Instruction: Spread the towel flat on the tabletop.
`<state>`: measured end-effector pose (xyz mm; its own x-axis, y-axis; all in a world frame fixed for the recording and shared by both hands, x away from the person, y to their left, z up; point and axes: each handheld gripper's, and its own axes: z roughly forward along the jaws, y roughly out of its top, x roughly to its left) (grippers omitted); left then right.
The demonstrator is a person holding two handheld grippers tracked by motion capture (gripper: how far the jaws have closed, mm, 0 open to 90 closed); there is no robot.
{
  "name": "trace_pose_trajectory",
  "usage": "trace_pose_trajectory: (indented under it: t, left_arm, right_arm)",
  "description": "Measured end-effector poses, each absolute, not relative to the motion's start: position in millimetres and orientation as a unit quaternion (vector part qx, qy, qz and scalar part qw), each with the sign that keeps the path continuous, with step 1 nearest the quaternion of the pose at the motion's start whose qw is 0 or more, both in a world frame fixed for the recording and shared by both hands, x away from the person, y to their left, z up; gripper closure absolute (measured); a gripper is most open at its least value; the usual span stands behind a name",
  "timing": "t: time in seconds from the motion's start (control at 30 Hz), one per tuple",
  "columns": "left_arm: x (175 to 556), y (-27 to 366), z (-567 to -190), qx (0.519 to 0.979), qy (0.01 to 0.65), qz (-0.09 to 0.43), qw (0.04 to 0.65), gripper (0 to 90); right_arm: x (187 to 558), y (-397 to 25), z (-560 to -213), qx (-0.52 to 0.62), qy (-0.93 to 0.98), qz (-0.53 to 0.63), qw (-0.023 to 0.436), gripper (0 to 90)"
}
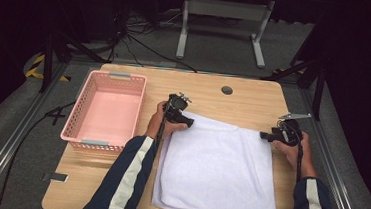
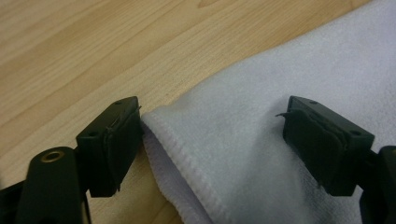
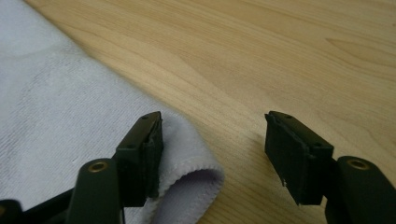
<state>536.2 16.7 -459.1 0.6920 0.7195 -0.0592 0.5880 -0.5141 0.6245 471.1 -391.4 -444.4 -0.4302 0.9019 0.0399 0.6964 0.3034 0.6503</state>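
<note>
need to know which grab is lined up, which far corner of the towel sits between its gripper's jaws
The far left corner of the white towel, at the left gripper: it lies between the open jaws. At the right gripper, the far right corner sits beside the left jaw, with bare table in the gap.

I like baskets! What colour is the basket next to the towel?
Pink. The basket shows best in the high view.

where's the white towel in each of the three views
High view: the white towel lies flat on the right half of the wooden table, right of the pink basket.
Left gripper view: its corner sits between the open jaws, right and centre.
Right gripper view: its corner fills the left, under the left jaw.
Shared landmark: the towel's stitched hem against the wood grain.
</note>
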Motion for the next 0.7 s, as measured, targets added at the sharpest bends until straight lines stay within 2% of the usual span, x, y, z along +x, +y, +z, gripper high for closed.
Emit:
trace_pose_trajectory:
  t: [0.07,0.13,0.23,0.27,0.3,0.33,0.37,0.4,0.5,0.6,0.63,0.7]
  left_arm:
    - [535,18,-459,0.864,0.379,0.109,0.314,19.6]
    - [531,19,-459,0.864,0.377,0.111,0.314,22.0]
    - [528,20,-455,0.87,0.365,0.1,0.316,38.8]
    - [528,20,-455,0.87,0.365,0.1,0.316,48.4]
    - [528,21,-453,0.873,0.362,0.092,0.314,48.4]
    - [528,22,-452,0.871,0.368,0.081,0.315,55.9]
    - [528,23,-452,0.871,0.365,0.074,0.32,67.3]
    - [528,24,-452,0.871,0.364,0.069,0.322,73.8]
    - [527,22,-450,0.869,0.365,0.086,0.323,77.0]
    - [527,26,-432,0.849,0.367,0.116,0.361,76.9]
    - [527,26,-432,0.849,0.367,0.116,0.361,76.6]
    - [525,30,-416,0.835,0.371,0.141,0.383,76.5]
  right_arm:
    - [471,-392,-445,0.51,0.787,0.303,0.168,35.8]
    - [470,-392,-447,0.514,0.785,0.305,0.161,40.8]
    - [467,-388,-448,0.493,0.794,0.328,0.139,63.0]
    - [467,-387,-447,0.488,0.797,0.331,0.126,68.9]
    - [467,-387,-447,0.488,0.797,0.331,0.126,68.9]
    - [466,-386,-447,0.487,0.8,0.333,0.112,75.3]
    - [466,-384,-446,0.486,0.801,0.332,0.106,77.5]
    - [466,-383,-445,0.482,0.805,0.328,0.109,79.6]
    - [468,-380,-441,0.472,0.811,0.318,0.135,82.6]
    - [471,-374,-431,0.464,0.806,0.324,0.174,83.0]
    - [471,-374,-431,0.464,0.806,0.324,0.174,83.0]
    - [472,-369,-410,0.452,0.794,0.351,0.205,83.1]
